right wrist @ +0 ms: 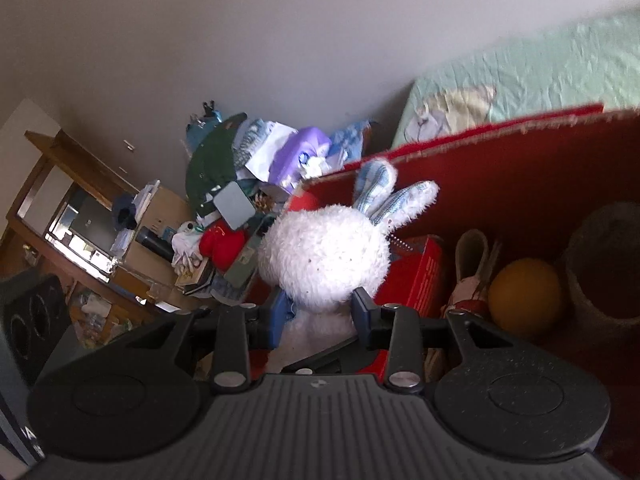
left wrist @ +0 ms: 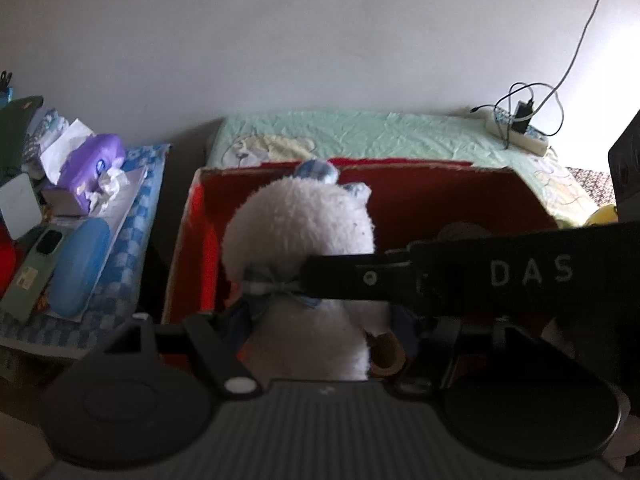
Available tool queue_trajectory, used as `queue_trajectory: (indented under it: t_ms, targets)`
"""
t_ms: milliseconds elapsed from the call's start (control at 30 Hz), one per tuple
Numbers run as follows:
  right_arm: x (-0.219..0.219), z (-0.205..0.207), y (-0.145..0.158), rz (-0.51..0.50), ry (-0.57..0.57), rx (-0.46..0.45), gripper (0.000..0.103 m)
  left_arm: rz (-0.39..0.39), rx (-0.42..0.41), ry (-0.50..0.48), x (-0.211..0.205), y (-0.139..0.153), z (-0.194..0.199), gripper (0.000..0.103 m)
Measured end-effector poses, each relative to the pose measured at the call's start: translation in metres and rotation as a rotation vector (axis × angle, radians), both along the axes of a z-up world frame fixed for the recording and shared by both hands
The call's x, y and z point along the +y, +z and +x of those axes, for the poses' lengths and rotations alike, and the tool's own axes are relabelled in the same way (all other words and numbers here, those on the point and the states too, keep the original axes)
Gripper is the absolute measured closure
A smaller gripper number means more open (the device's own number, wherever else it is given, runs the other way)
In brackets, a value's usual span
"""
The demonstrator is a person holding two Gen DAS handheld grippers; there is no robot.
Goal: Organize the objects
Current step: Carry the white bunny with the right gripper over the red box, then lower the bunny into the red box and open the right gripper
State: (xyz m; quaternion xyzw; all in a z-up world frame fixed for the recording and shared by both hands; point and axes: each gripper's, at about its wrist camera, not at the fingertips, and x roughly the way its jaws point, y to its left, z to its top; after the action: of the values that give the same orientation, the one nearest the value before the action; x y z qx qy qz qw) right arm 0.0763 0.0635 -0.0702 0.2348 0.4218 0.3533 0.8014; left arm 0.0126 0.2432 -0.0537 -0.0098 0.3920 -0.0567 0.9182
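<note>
White plush rabbit was over the red box, inside its near-left corner, head up, blue-striped ears pointing toward the box's far wall. Both tools were on it. Right hand-held gripper was clamped on the rabbit at the neck, blue pads pressed into the fur on either side. Left hand-held gripper was clamped lower, around the rabbit's body below the blue bow; its fingers were mostly hidden by fur and by the right tool's black arm crossing in front, but the body filled the gap between them.

Already in the box, right of the rabbit: a red carton, a small shoe-like item, an orange ball, and a felt-like cup at the far right. Left of the box, a cluttered tabletop held a purple tissue pack, a blue case and a phone. Behind the box lay a bed with a green sheet.

Step in hand, as I judge it: placing the rabbit in the box, late stage. Whether it already rested on the box floor could not be told. Next move would call for settling it in the free left corner, clear of the carton, then parting both sets of fingers and lifting out without snagging fur or the bow.
</note>
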Motion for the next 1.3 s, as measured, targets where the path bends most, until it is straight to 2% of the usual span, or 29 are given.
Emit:
queue_trajectory:
  t_ms: [167, 300, 400, 467, 600, 1000, 1200, 1300]
  targets:
    - [0.004, 0.01, -0.011, 0.004, -0.019, 0.098, 0.065, 0.01, 0.04, 0.017, 0.005, -0.009, 0.005, 0.034]
    - [0.003, 0.016, -0.018, 0.033, -0.03, 0.165, 0.065, 0.055, 0.039, 0.021, -0.001, -0.009, 0.003, 0.034]
    - [0.004, 0.019, -0.02, 0.042, -0.022, 0.194, 0.065, 0.067, 0.043, 0.025, 0.0, -0.009, 0.003, 0.034]
    - [0.008, 0.019, -0.022, 0.012, -0.004, 0.205, 0.065, 0.075, 0.045, 0.03, 0.0, -0.009, 0.002, 0.033]
    - [0.009, 0.018, -0.02, 0.0, 0.016, 0.192, 0.062, 0.121, 0.062, 0.036, -0.003, -0.009, 0.002, 0.03]
    - [0.002, 0.004, 0.003, -0.053, -0.014, 0.074, 0.061, 0.156, 0.121, 0.098, -0.008, -0.006, 0.008, 0.027]
    - [-0.002, -0.01, 0.006, -0.118, -0.043, 0.02, 0.062, 0.188, 0.113, 0.119, -0.013, 0.003, 0.001, 0.019]
    - [-0.005, -0.019, 0.008, -0.146, -0.054, -0.007, 0.062, 0.198, 0.111, 0.123, -0.015, 0.005, -0.003, 0.019]
